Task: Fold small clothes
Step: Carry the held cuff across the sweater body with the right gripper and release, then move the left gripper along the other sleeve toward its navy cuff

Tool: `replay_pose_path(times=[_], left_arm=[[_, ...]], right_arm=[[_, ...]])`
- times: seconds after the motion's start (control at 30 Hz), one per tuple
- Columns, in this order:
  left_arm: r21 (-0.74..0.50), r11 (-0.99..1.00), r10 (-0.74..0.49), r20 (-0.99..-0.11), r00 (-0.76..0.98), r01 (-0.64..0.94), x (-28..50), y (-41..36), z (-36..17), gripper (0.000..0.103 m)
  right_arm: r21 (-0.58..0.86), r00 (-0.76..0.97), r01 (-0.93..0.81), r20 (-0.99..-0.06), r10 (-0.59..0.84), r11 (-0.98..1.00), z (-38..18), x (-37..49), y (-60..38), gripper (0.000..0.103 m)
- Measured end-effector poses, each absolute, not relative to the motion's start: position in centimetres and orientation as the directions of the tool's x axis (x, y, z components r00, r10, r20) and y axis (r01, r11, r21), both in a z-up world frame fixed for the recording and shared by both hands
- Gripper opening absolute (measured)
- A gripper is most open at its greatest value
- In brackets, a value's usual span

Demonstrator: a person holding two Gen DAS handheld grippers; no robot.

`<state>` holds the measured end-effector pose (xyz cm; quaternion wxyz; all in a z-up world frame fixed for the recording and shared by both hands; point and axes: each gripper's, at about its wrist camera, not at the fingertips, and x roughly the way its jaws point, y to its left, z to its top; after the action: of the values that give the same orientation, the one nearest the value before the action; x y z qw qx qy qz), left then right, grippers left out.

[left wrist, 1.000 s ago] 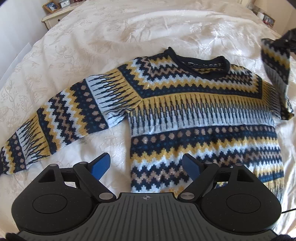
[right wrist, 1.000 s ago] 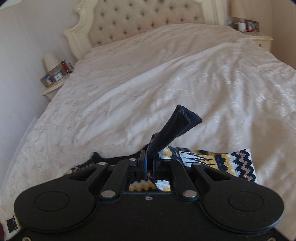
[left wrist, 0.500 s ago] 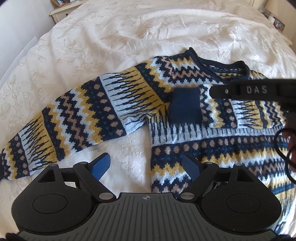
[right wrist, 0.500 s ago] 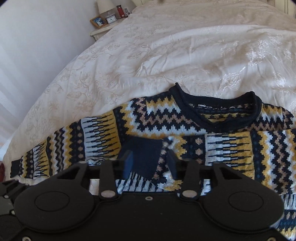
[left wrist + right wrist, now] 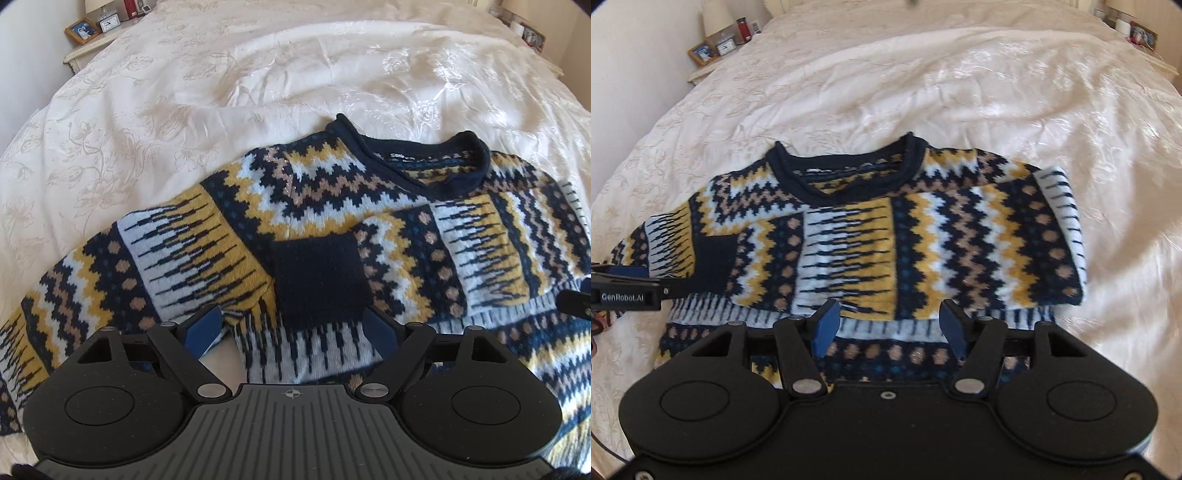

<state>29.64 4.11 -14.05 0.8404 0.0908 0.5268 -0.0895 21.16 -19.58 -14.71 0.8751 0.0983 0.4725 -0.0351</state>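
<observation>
A patterned knit sweater [image 5: 332, 192] [image 5: 871, 236] in navy, yellow, white and tan lies flat on the bed, collar away from me. Its right sleeve is folded across the chest, with the navy cuff [image 5: 319, 280] [image 5: 714, 264] lying near the left armpit. The left sleeve [image 5: 110, 266] stretches out to the left, unfolded. My left gripper [image 5: 291, 330] is open just above the sweater below the cuff, holding nothing. My right gripper [image 5: 888, 326] is open over the chest below the folded sleeve, holding nothing. The left gripper's side shows at the left edge of the right wrist view.
A cream embroidered bedspread [image 5: 960, 85] covers the bed all around the sweater. A nightstand [image 5: 716, 48] with photo frames and a clock stands at the far left, and another [image 5: 1141, 33] at the far right.
My right gripper carried the right sleeve across the chest, let go of the cuff and drew back open. My left gripper moved closer to the sweater.
</observation>
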Motion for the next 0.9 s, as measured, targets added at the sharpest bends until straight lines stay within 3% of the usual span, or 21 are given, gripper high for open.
replay_pose_path(times=[0.27,0.37,0.47,0.5,0.53,0.57,0.63,0.83,0.9], left_arm=[[0.106,0.962,-0.006,-0.912,0.411,0.251,33.0,3.8,-17.0,0.078],[0.061,0.969,-0.037,-0.923,0.383,0.24,33.6,4.0,-17.7,0.075],[-0.021,0.97,-0.116,-0.918,0.379,0.244,33.4,4.0,-17.7,0.045],[-0.011,0.972,-0.104,-0.917,0.386,0.237,33.3,3.8,-17.6,0.036],[0.018,0.973,-0.077,-0.915,0.395,0.231,33.1,3.6,-17.4,0.02],[0.054,0.972,-0.044,-0.914,0.404,0.23,33.0,3.2,-17.2,0.014],[0.055,0.973,-0.045,-0.908,0.418,0.223,32.8,3.2,-16.4,0.008],[-0.01,0.989,-0.082,-0.865,0.495,0.146,31.9,5.6,-12.5,0.005],[0.024,0.992,-0.044,-0.861,0.506,0.126,32.4,5.9,-12.3,0.0]], right_arm=[[0.148,0.536,0.195,-0.844,0.021,0.97,-15.9,20.5,-21.0,0.065],[0.141,0.534,0.185,-0.845,0.021,0.973,-16.2,20.6,-20.8,0.065],[0.149,0.533,0.191,-0.846,0.025,0.97,-16.3,20.6,-20.9,0.065],[0.15,0.532,0.194,-0.846,0.025,0.969,-16.4,20.6,-21.0,0.065],[0.15,0.53,0.196,-0.847,0.024,0.969,-16.4,20.6,-21.0,0.065],[0.15,0.53,0.199,-0.848,0.022,0.968,-16.4,20.6,-21.0,0.065],[0.151,0.533,0.203,-0.846,0.02,0.967,-16.3,20.6,-21.1,0.065],[0.146,0.557,0.214,-0.83,0.002,0.966,-15.4,20.6,-22.0,0.065],[0.146,0.569,0.224,-0.823,-0.008,0.963,-15.1,20.9,-22.6,0.065]])
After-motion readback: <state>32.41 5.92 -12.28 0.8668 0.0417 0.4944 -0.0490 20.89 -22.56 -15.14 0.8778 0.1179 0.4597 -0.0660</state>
